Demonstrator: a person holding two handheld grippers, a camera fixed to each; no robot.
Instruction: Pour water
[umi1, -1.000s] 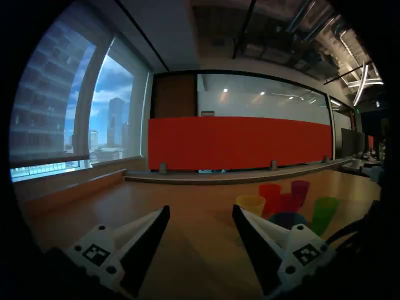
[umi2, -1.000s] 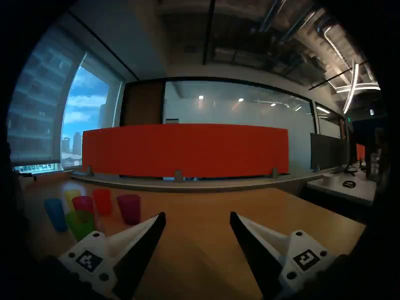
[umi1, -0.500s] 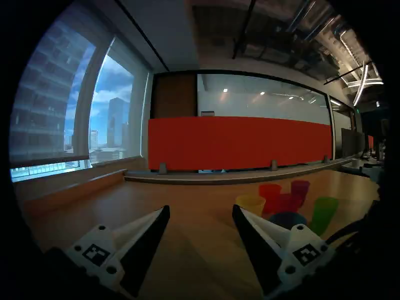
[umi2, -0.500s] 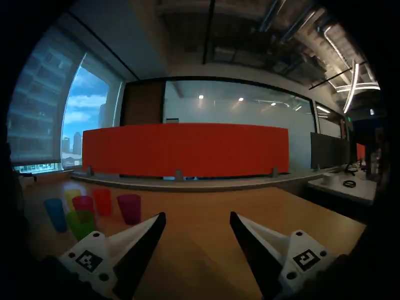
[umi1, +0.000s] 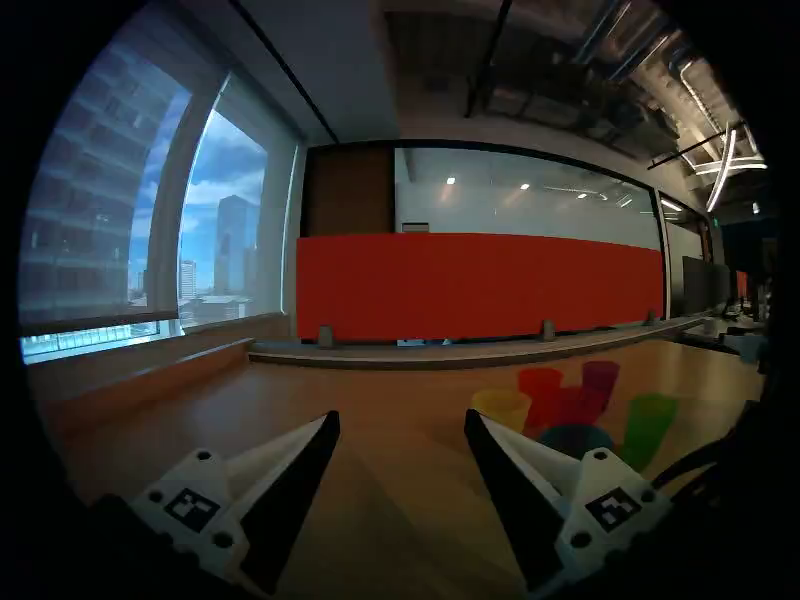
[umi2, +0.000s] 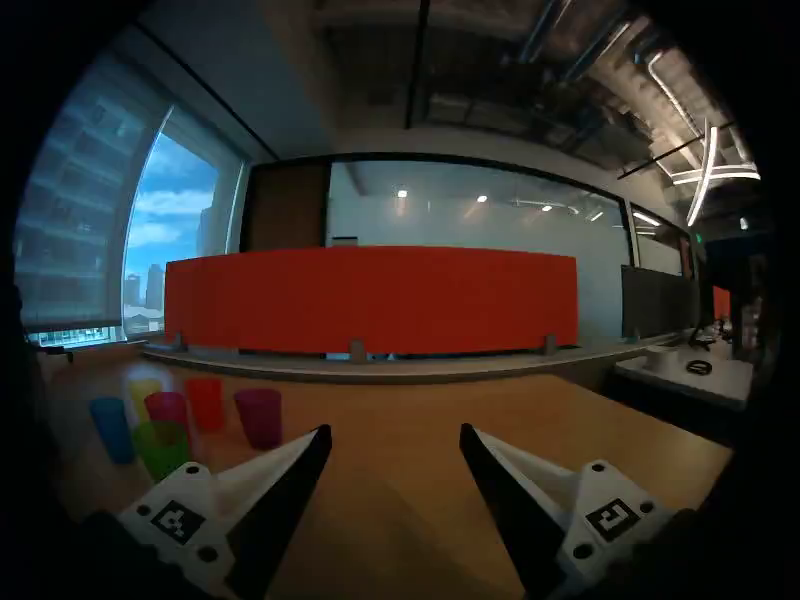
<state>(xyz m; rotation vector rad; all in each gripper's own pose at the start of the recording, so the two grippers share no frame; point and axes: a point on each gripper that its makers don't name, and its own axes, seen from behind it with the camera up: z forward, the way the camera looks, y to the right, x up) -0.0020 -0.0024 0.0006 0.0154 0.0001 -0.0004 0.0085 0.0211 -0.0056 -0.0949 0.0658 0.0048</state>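
Coloured cups (umi2: 167, 408) cluster on desk (umi2: 420, 415), red divider (umi2: 370, 298) behind.

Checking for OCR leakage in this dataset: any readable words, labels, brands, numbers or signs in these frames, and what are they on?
No text is legible in either view.
The black-and-white square markers on the left gripper and right gripper: coded patterns, no characters.
The small pale wall plaque above the red desk partition: too small to read.

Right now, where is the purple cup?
In the right gripper view, the purple cup stands on the wooden table at the left, just right of the red cup.
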